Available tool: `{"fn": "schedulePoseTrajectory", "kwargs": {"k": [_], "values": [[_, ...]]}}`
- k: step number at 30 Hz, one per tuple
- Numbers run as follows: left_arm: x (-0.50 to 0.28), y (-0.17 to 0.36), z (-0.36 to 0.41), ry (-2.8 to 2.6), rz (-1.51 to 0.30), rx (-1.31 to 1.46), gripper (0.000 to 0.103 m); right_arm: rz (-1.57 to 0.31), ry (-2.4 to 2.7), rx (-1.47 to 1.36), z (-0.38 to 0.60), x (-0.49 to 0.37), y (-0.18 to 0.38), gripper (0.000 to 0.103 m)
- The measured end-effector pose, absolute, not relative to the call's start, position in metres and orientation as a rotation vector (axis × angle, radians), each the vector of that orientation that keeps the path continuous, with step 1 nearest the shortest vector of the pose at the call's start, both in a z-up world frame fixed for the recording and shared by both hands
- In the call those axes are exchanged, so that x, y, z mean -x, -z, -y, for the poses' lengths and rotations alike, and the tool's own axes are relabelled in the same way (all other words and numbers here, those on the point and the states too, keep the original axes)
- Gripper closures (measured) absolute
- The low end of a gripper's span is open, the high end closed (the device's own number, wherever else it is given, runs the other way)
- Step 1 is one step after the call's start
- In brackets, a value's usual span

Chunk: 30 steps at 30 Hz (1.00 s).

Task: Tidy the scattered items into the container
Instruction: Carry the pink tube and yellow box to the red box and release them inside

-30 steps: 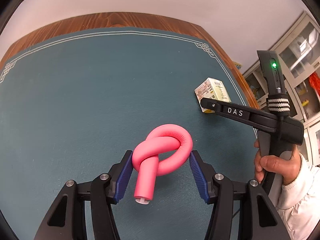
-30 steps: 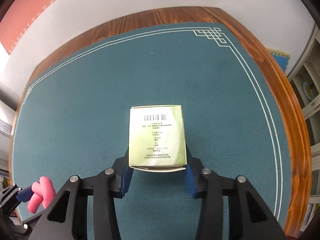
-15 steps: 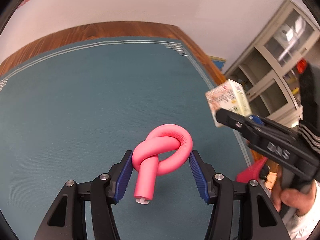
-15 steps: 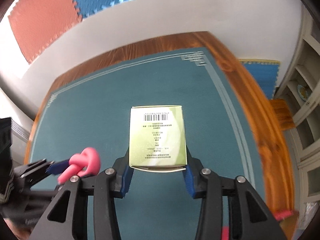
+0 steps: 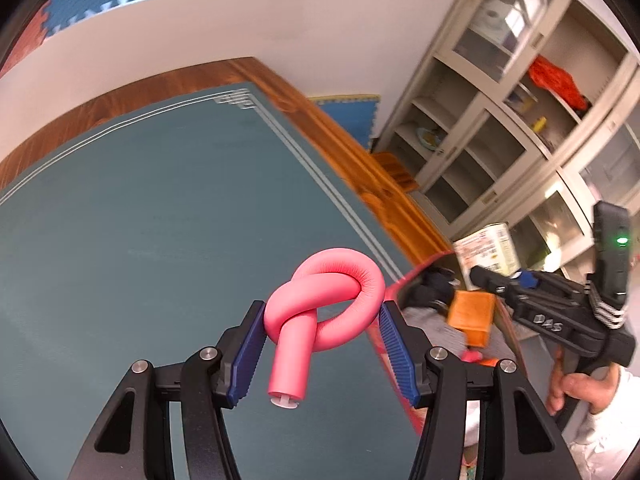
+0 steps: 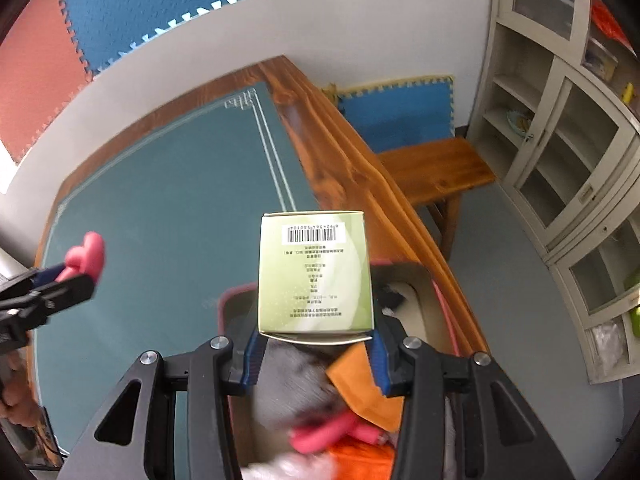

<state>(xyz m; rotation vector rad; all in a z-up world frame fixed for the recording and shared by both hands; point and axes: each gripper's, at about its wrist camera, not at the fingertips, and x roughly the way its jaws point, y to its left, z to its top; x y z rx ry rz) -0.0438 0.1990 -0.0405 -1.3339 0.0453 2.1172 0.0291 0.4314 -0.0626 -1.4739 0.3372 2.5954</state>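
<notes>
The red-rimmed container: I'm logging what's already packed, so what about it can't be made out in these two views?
- Right wrist view: the red-rimmed container contents are motion-blurred; the green cardboard box in the right gripper covers the middle, and the lower edge cuts it off.
- Left wrist view: the left gripper holding the knotted pink foam tube, plus the right gripper, hide most of it.
- Box print: too small to read.

Both cams sat right behind their own fingers, angled down at the green table mat [image 5: 140, 220]. The left one faced forward-right and caught the right gripper [image 5: 480, 274] at the frame's right edge. The right one looked steeply down into the container [image 6: 424, 276], with the left gripper [image 6: 86, 262] at its left edge. Both shared the mat, container and shelving [image 5: 500, 120].
</notes>
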Motion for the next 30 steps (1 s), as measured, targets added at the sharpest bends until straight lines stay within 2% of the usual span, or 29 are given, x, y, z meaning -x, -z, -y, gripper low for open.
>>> {"fn": "schedulePoseTrajectory", "kwargs": {"k": [7,8,9,11,20,30], "values": [[0.009,0.031,-0.225,-2.108,-0.089,1.304,0.044,-0.332,-2.566,1.560,-0.442,-0.036,0.091,0.054],[0.005,0.030,-0.227,-2.110,-0.091,1.304,0.044,-0.333,-2.567,1.563,-0.443,-0.038,0.091,0.052],[0.002,0.029,-0.229,-2.112,-0.092,1.303,0.044,-0.333,-2.569,1.564,-0.444,-0.040,0.092,0.042],[-0.005,0.027,-0.232,-2.116,-0.095,1.303,0.044,-0.330,-2.585,1.532,-0.448,-0.047,0.086,0.032],[-0.031,0.024,-0.267,-2.066,-0.131,1.284,0.044,-0.407,-2.623,1.400,-0.471,-0.080,0.057,0.032],[-0.057,0.035,-0.317,-1.976,-0.213,1.292,0.044,-0.475,-2.605,1.337,-0.496,-0.111,0.049,0.032]]}}
